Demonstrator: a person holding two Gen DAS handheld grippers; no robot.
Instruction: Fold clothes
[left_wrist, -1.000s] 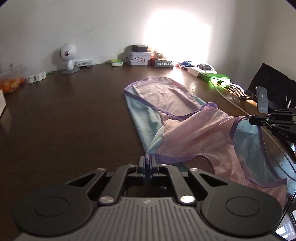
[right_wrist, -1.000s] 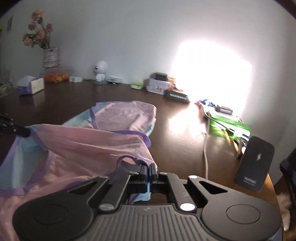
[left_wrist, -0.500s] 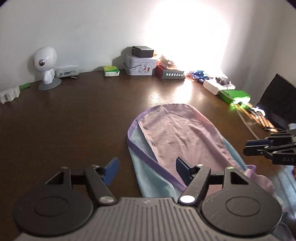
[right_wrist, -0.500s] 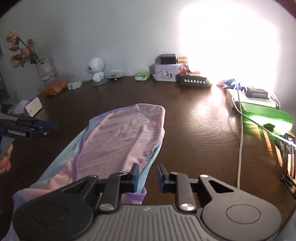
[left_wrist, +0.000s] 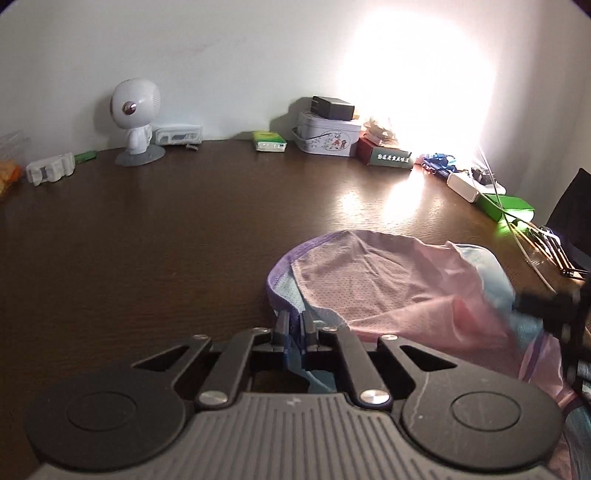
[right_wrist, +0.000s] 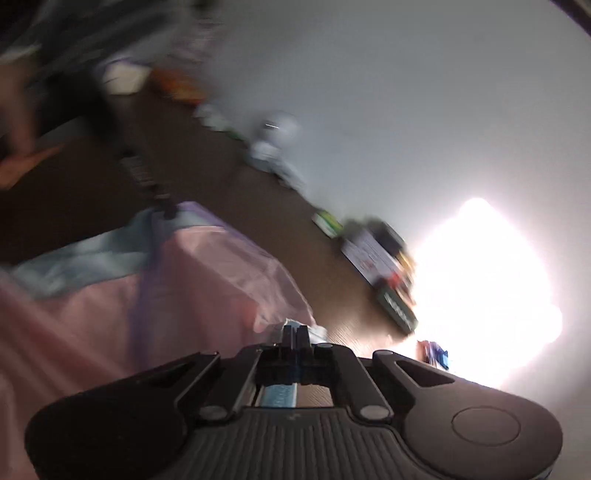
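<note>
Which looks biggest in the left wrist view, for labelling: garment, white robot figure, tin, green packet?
1. garment, nearest the camera
2. white robot figure
3. tin, close to the figure in size
4. green packet

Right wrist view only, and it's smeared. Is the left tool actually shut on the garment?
Observer: Yes. The left tool is shut on the purple-trimmed edge of the garment.
Operator: Where's my right tool from that side?
Observer: The right tool is at the right edge of the left wrist view, with blue and pink cloth bunched at its tip.
Operator: Anything near the cloth on that side?
Observer: A green box sits on the table beyond the garment, to the right.
</note>
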